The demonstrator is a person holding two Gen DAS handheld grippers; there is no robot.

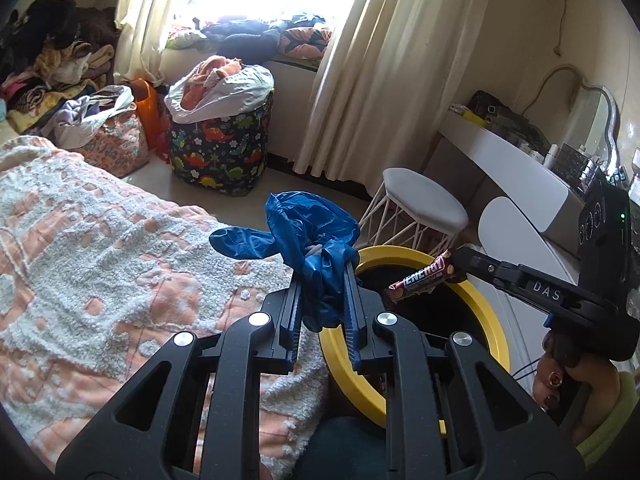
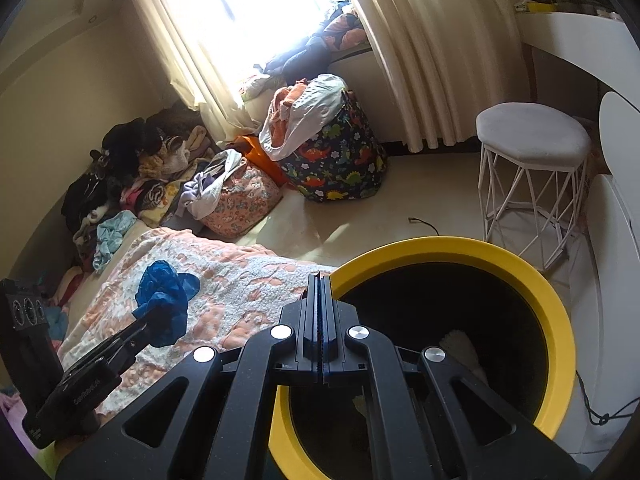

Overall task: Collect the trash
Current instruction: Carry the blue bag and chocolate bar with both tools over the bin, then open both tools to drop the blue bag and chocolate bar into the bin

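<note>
Pinching a crumpled blue plastic piece in the left hand-held gripper, jaws drawn nearly together with the material bunched between the pads and spilling out above them. Holding it clear above the bed, just beside the yellow-rimmed bin, probably so that it falls inside once released and not onto the blanket.

Clamping a snack wrapper by one end in the right hand-held gripper, jaws fully closed on the thin foil. Hanging the wrapper out over the bin's dark opening, judged to be lined up for a drop. Not showing the wrapper in the right wrist view, only closed fingers above the rim.

Resting some pale item at the bottom of the bin already; not possible to tell what.

Judging both pieces of trash as collected but not yet deposited. Noting one risk: the light blue plastic clinging to the pads on opening.
</note>
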